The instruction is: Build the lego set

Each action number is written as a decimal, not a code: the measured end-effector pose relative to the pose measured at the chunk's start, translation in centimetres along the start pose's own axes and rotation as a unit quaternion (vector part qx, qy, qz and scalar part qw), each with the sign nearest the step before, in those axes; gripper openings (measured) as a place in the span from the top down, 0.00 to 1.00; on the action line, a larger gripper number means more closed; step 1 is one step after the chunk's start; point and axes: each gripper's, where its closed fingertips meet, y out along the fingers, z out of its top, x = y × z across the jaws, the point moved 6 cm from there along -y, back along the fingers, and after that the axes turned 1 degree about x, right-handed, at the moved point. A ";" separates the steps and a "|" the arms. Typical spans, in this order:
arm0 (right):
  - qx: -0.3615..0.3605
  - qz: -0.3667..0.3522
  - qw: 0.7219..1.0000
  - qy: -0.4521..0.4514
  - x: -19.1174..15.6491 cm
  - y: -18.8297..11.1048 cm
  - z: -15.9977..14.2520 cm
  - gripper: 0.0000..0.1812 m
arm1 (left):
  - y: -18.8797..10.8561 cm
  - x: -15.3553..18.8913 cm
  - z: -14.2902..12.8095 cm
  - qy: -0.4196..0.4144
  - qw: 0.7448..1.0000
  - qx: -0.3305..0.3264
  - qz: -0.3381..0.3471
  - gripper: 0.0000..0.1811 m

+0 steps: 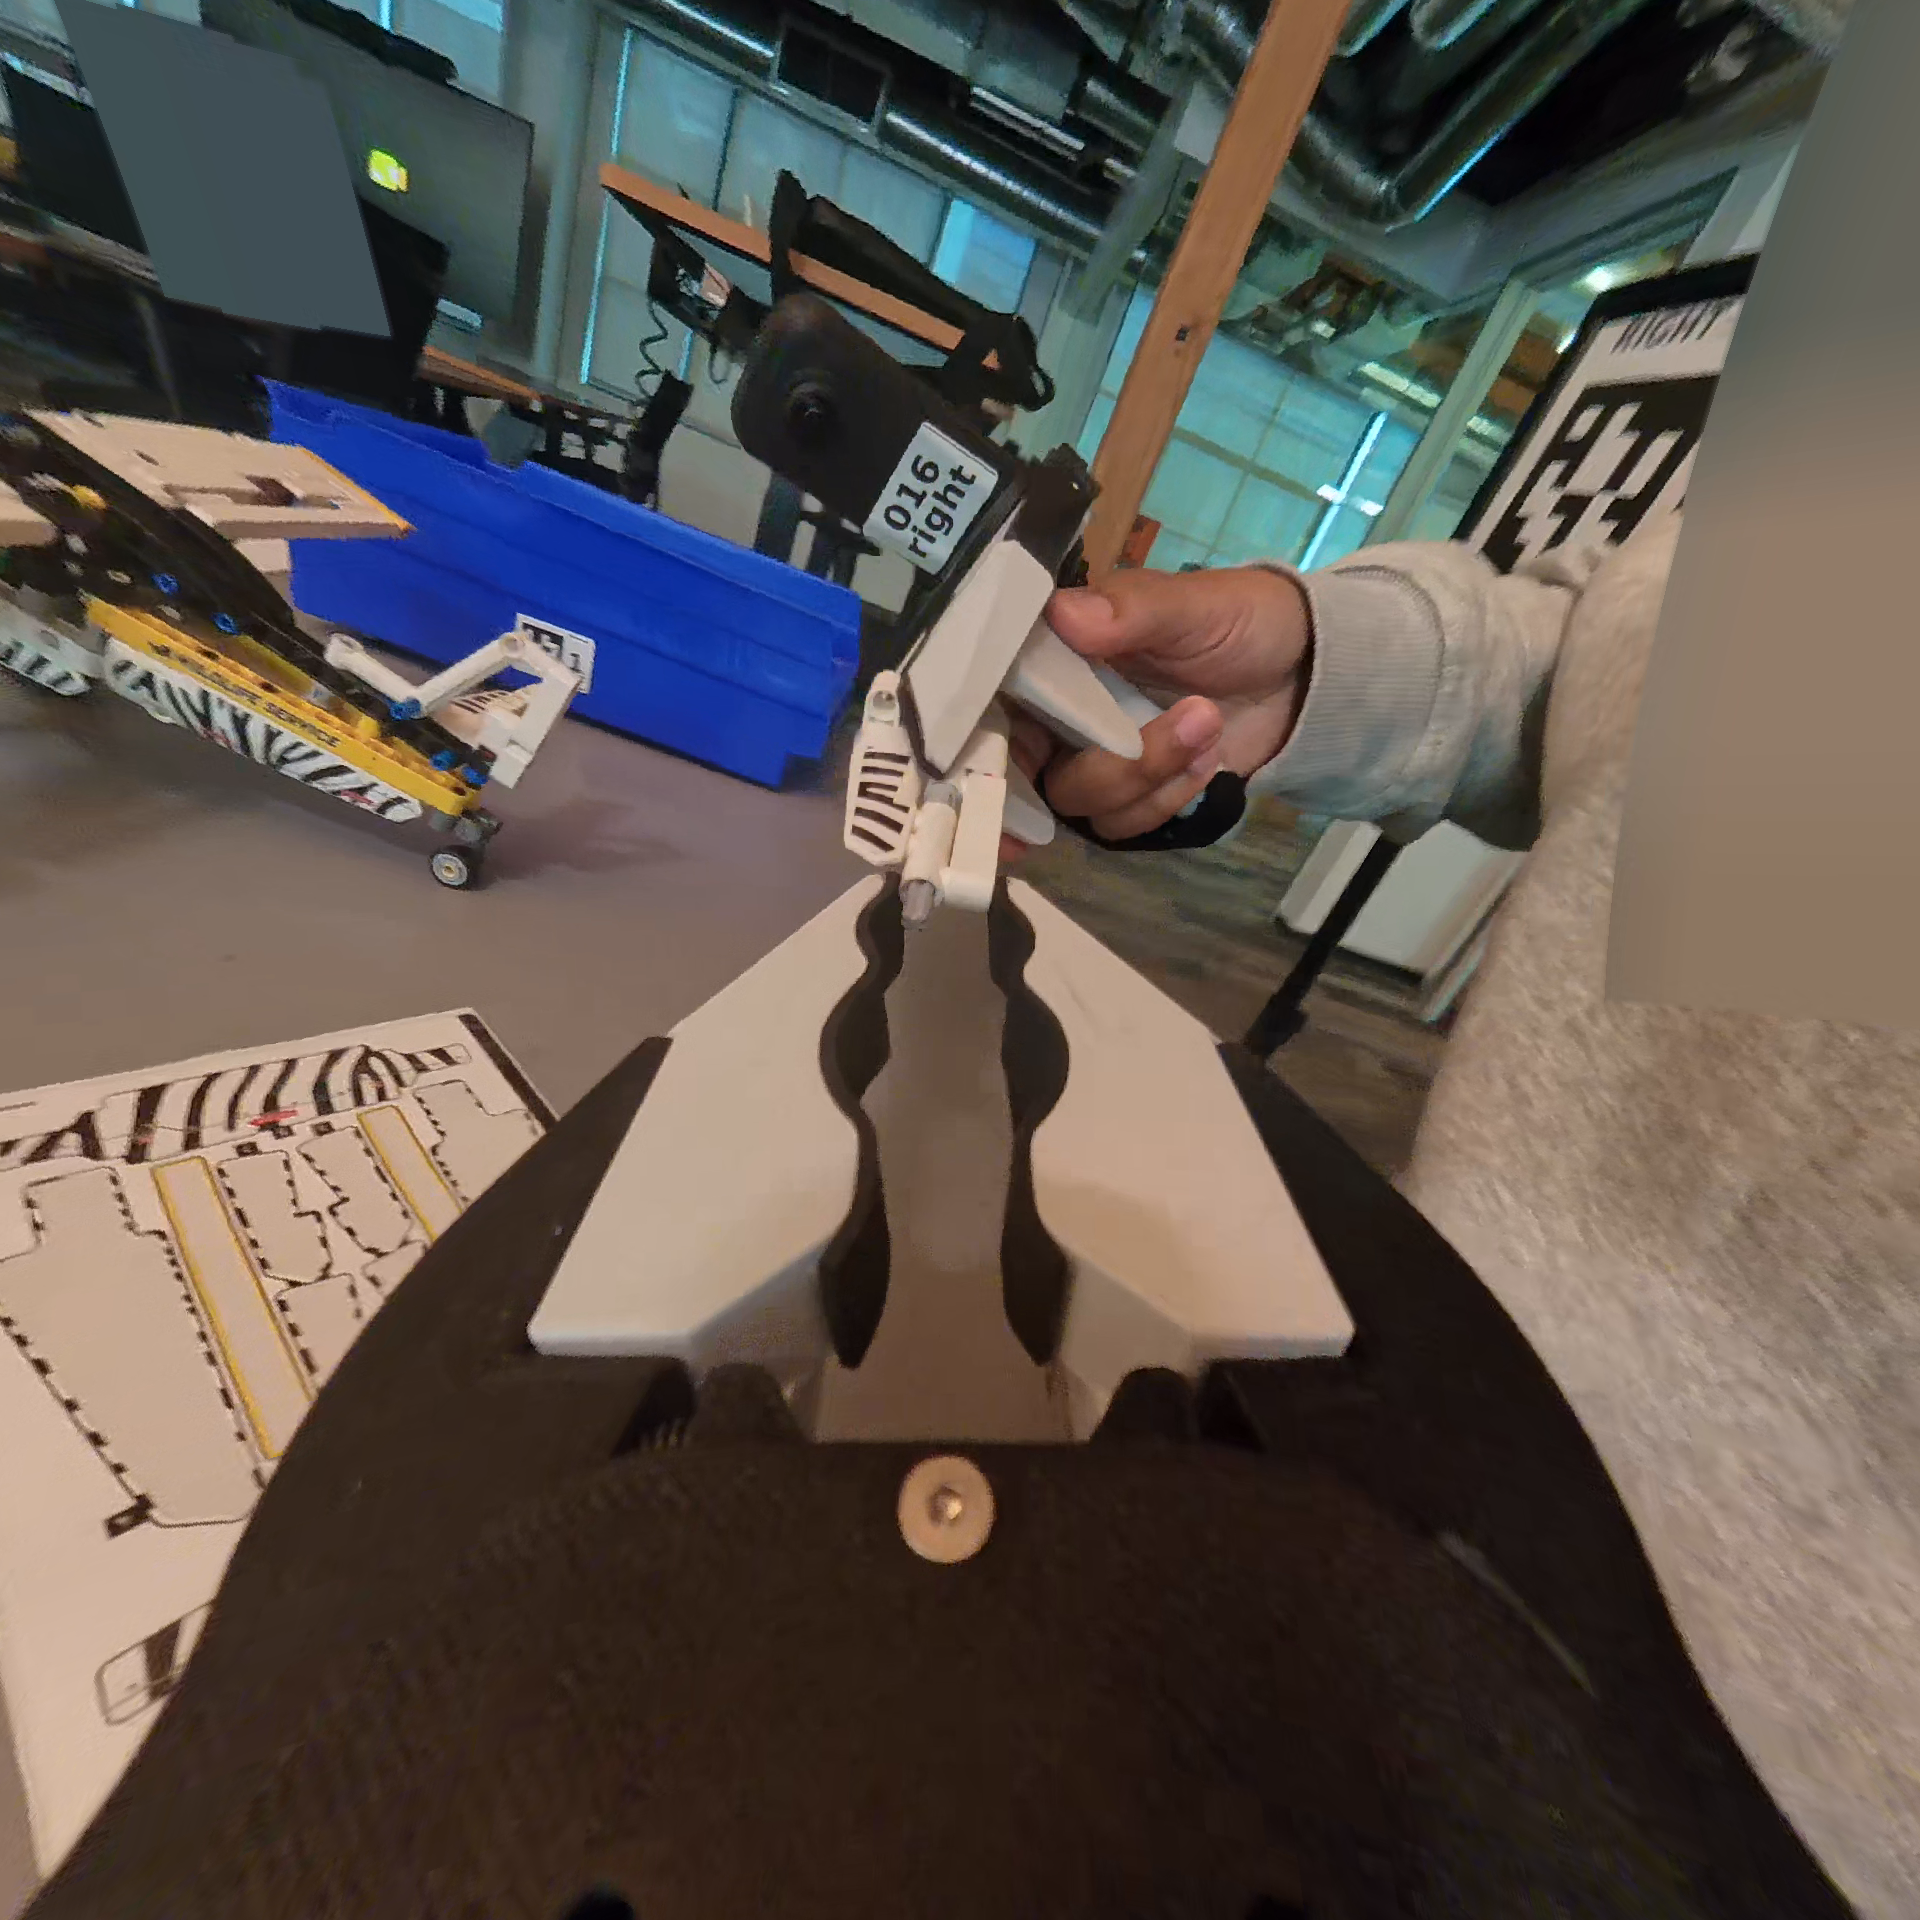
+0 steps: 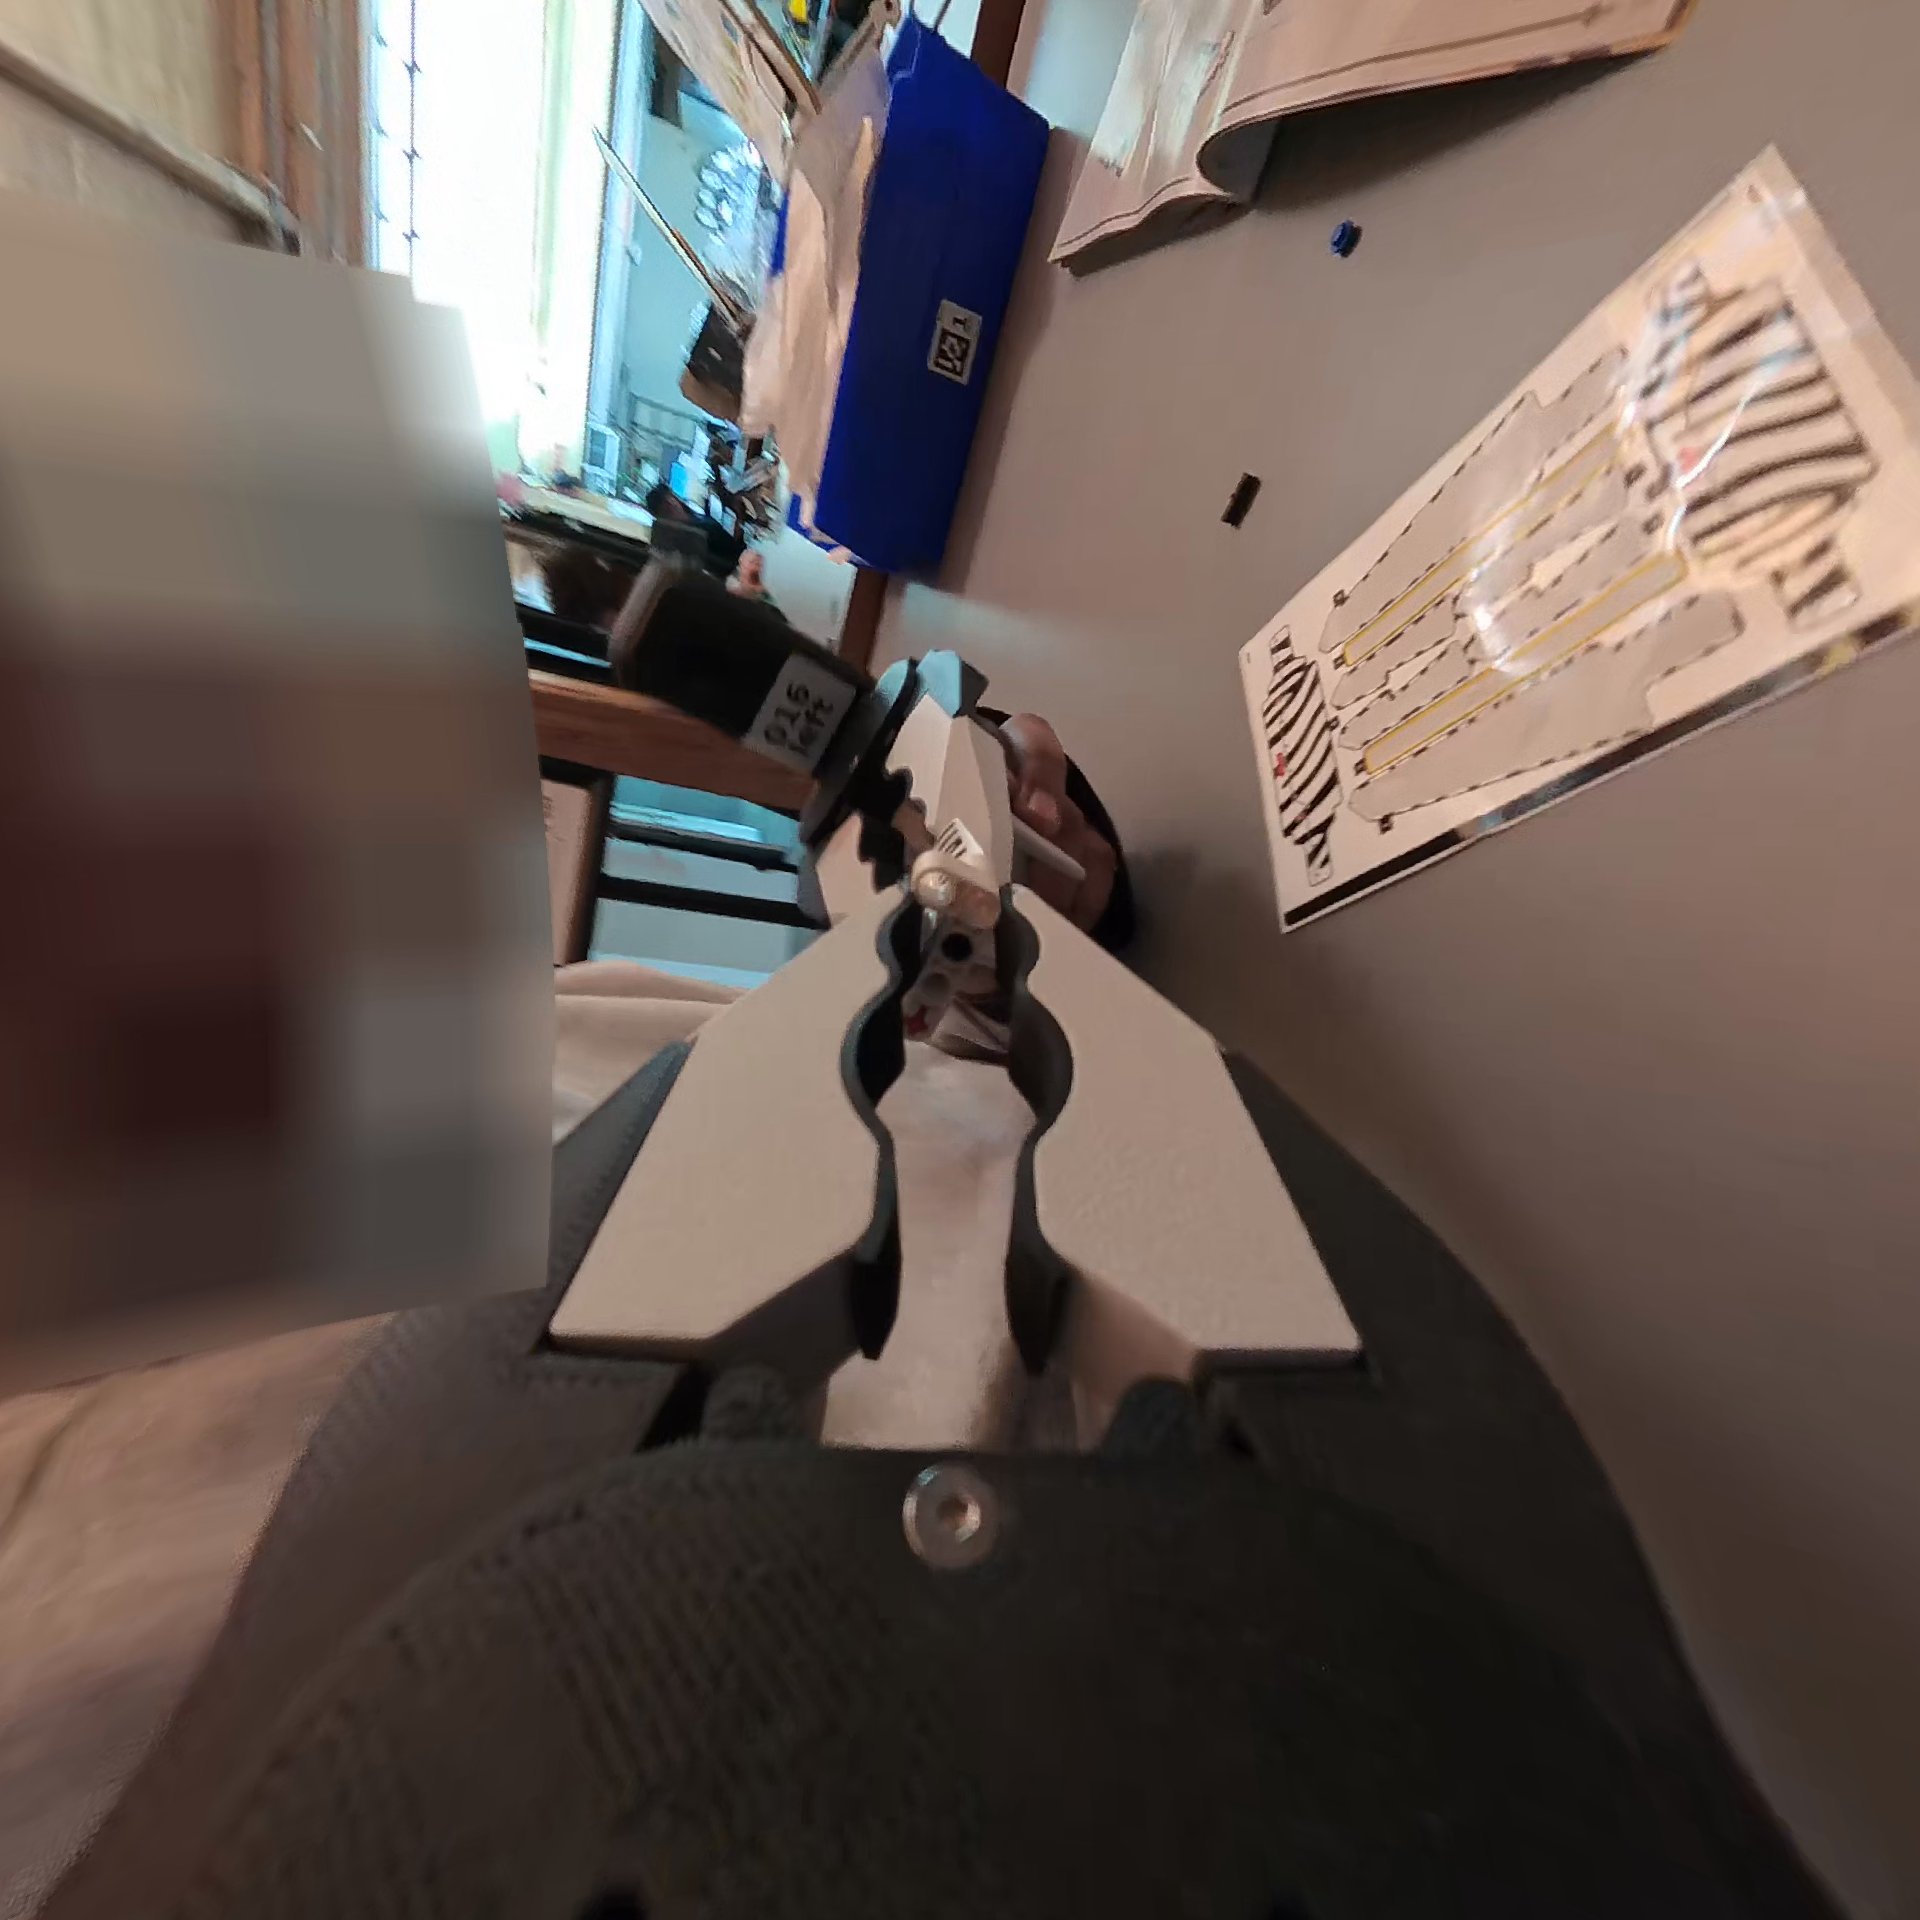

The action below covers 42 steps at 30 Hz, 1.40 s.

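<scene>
White lego piece (image 1: 940,821) is gripped mid-air between the left tongs (image 1: 940,894) and right tongs (image 2: 961,920), above bare grey desk (image 1: 644,935) between model (image 1: 260,665) and sticker sheet (image 1: 197,1247).

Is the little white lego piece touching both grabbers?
Touching. In the left wrist view, the small white lego assembly sits pinched in the right gripper, and its grey pin end rests between the left gripper's fingertips.

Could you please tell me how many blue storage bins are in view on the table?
1: the blue bin sits at the table's far edge, beyond the partly built model; more may be hidden.
</scene>
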 end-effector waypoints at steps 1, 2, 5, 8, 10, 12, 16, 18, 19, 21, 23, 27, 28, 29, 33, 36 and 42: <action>-0.003 -0.005 1.000 -0.013 -0.1 0.1 0.0 0.93 | -0.1 -0.1 0.1 -0.020 1.000 0.006 -0.011 0.92; -0.007 -0.010 1.000 -0.025 -0.3 0.1 0.0 0.93 | -0.2 -0.3 0.1 -0.040 0.999 0.011 -0.022 0.92; -0.016 -0.035 0.996 -0.075 -0.7 0.3 0.3 0.93 | -0.2 -0.6 -0.1 -0.084 0.996 0.016 -0.040 0.92; -0.028 -0.060 0.989 -0.130 -0.9 0.5 0.5 0.93 | -0.2 -0.9 -0.2 -0.114 0.992 0.016 -0.053 0.92; -0.034 -0.071 0.984 -0.160 -1.1 0.5 0.5 0.93 | -0.3 -1.1 -0.3 -0.136 0.988 0.020 -0.065 0.92; -0.038 -0.078 0.978 -0.191 -1.3 0.6 0.5 0.93 | -0.3 -1.2 -0.3 -0.157 0.984 0.024 -0.078 0.92; -0.044 -0.088 0.965 -0.244 -1.7 0.8 0.5 0.93 | -0.4 -1.3 -0.3 -0.185 0.977 0.034 -0.098 0.92; -0.046 -0.099 0.962 -0.251 -1.8 0.9 0.7 0.93 | -0.4 -1.5 -0.3 -0.185 0.978 0.037 -0.090 0.91; -0.049 -0.108 0.960 -0.252 -1.9 0.9 0.8 0.93 | -0.5 -1.8 -0.3 -0.184 0.979 0.040 -0.080 0.89; -0.066 -0.137 0.956 -0.250 -1.8 0.4 1.1 0.93 | -1.0 -2.5 0.0 -0.187 0.979 0.060 -0.052 0.85; -0.099 -0.206 0.942 -0.245 -1.4 -0.5 1.4 0.93 | -1.7 -3.1 0.3 -0.194 0.976 0.089 -0.032 0.82; -0.221 -0.380 0.856 -0.271 0.7 -2.4 1.2 0.93 | -2.9 -3.9 0.9 -0.196 0.972 0.128 -0.004 0.83; -0.249 -0.425 0.821 -0.288 1.3 -2.9 1.3 0.93 | -3.0 -4.0 0.9 -0.196 0.972 0.130 -0.001 0.83; -0.277 -0.463 0.786 -0.302 1.9 -3.3 1.4 0.93 | -3.1 -4.1 0.9 -0.198 0.972 0.130 0.004 0.84; -0.357 -0.512 0.726 -0.289 4.0 -3.4 0.8 0.93 | -3.0 -4.2 0.8 -0.201 0.971 0.128 0.005 0.85; -0.416 -0.532 0.684 -0.275 6.2 -3.7 0.0 0.93 | -2.9 -4.2 0.7 -0.202 0.972 0.122 0.008 0.85; -0.381 -0.517 0.721 -0.260 5.0 -4.0 1.4 0.93 | -3.0 -4.4 0.7 -0.213 0.969 0.128 0.005 0.86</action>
